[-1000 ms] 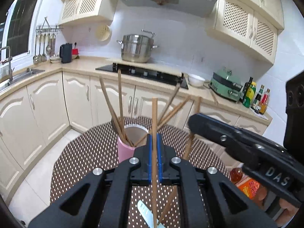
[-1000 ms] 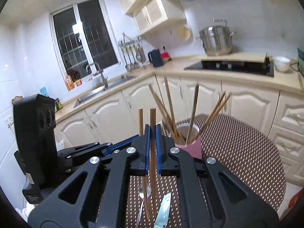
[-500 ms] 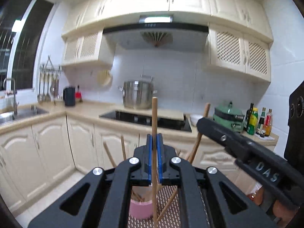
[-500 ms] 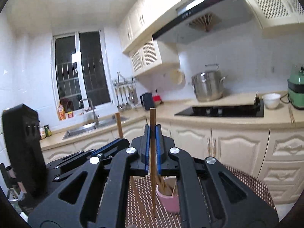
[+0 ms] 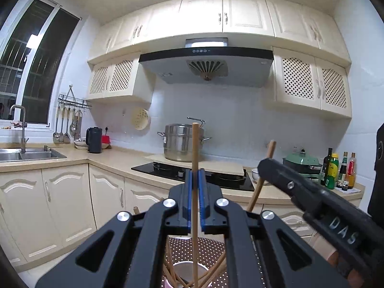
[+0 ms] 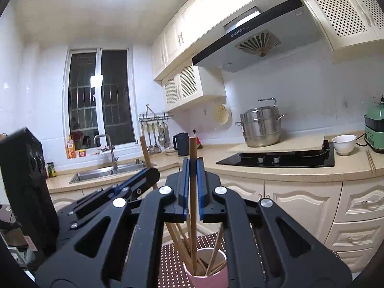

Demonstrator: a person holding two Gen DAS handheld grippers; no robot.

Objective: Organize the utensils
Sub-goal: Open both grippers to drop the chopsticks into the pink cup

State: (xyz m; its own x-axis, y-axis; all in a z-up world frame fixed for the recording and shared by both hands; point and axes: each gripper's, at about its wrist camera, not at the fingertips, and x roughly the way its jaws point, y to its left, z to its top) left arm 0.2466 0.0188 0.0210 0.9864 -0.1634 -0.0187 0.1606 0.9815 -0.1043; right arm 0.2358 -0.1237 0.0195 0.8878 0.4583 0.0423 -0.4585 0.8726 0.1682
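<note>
My left gripper [image 5: 196,175] is shut on a wooden chopstick [image 5: 195,148], held upright, its lower end over the pink cup [image 5: 189,270] below. My right gripper [image 6: 192,164] is shut on another wooden chopstick [image 6: 192,151], upright, its lower end inside the pink cup [image 6: 208,272], which holds several chopsticks. The cup stands on a brown dotted table [image 6: 211,240]. The right gripper also shows in the left wrist view [image 5: 312,204], with its chopstick [image 5: 270,148]. The left gripper shows in the right wrist view [image 6: 134,182].
Behind the table runs a counter with a black hob [image 5: 192,171], a steel pot [image 5: 182,141], a sink [image 5: 24,153], a black kettle [image 5: 94,140], a green appliance [image 5: 302,164] and bottles [image 5: 336,168]. A white bowl [image 6: 343,144] sits by the hob.
Both grippers have tilted up and come over the cup with their chopsticks. The knife and spoon on the table have dropped out of view.
</note>
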